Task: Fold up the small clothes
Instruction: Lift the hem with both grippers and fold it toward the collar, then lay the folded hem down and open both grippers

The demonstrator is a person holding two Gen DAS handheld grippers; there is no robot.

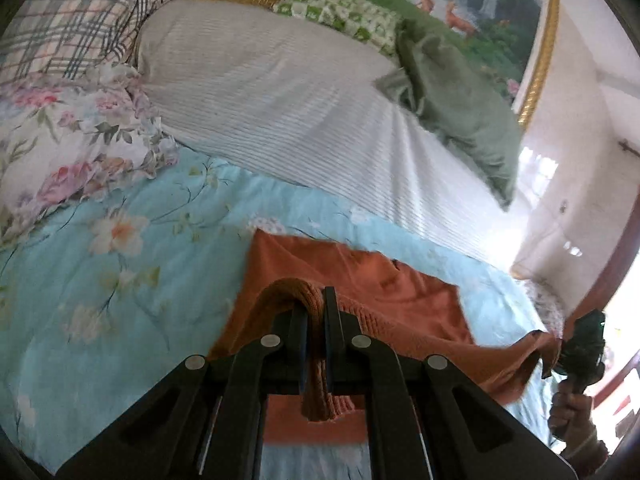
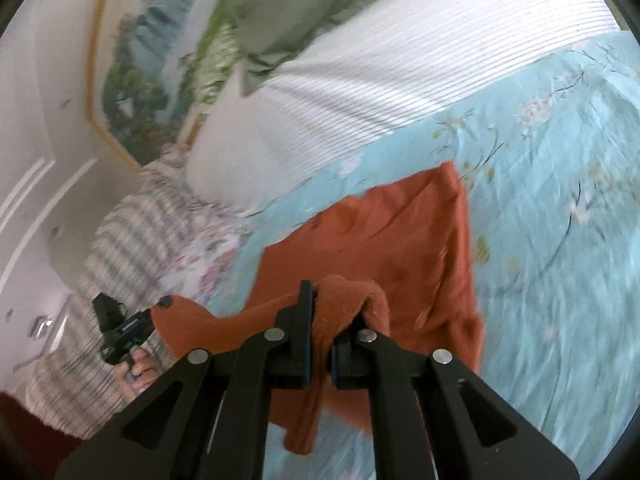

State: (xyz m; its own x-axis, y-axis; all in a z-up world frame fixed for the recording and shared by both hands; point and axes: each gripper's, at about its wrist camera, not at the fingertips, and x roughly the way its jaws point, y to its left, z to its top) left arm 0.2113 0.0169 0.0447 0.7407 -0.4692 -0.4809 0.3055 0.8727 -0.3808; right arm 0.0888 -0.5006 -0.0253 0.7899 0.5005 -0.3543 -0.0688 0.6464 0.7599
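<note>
An orange knitted garment (image 1: pixel 360 276) lies partly on the light blue floral bedsheet (image 1: pixel 120 280) and is lifted at its near edge. My left gripper (image 1: pixel 315 304) is shut on the garment's ribbed hem, which loops over the fingers. My right gripper (image 2: pixel 320 300) is shut on the garment (image 2: pixel 400 232) at its other near corner, with cloth bunched over the fingers. The garment's edge stretches between the two grippers. The right gripper also shows at the right edge of the left wrist view (image 1: pixel 580 344), and the left gripper at the left of the right wrist view (image 2: pixel 124 328).
A white ribbed blanket (image 1: pixel 280 92) lies behind the garment. A green pillow (image 1: pixel 460 100), a floral pillow (image 1: pixel 72 136) and a plaid pillow (image 1: pixel 68 20) sit at the head of the bed. A gold-framed landscape picture (image 1: pixel 500 8) hangs on the wall.
</note>
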